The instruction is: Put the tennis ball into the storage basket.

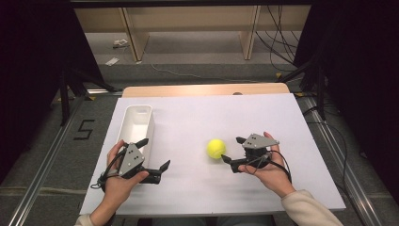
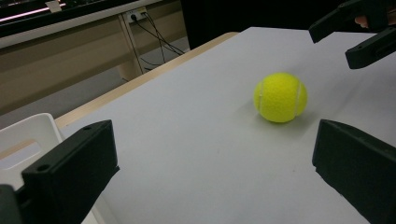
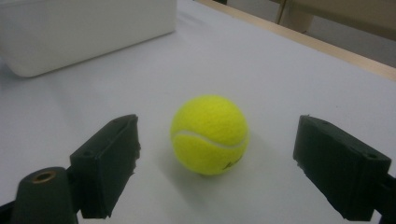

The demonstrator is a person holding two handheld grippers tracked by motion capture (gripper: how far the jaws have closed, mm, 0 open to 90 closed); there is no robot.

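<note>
Fuzzy yellow tennis ball [image 3: 209, 134] is sitting on the smooth white table [image 1: 188, 122], just ahead of the right gripper [image 1: 234, 149], whose jaws are gaping wide, touching nothing. Left gripper [image 1: 155, 153] is hanging open too.

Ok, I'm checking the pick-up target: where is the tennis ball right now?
In the high view the tennis ball lies on the white table, right of centre, just ahead of the right gripper and its open jaws, well right of the white bin.

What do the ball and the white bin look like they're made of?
Ball: likely felt over rubber; fuzzy yellow nap with a white curved seam, like a tennis ball. White bin: probably moulded plastic; smooth, slightly glossy walls with rounded corners and an even rim. Neither can be confirmed by look alone.
</note>
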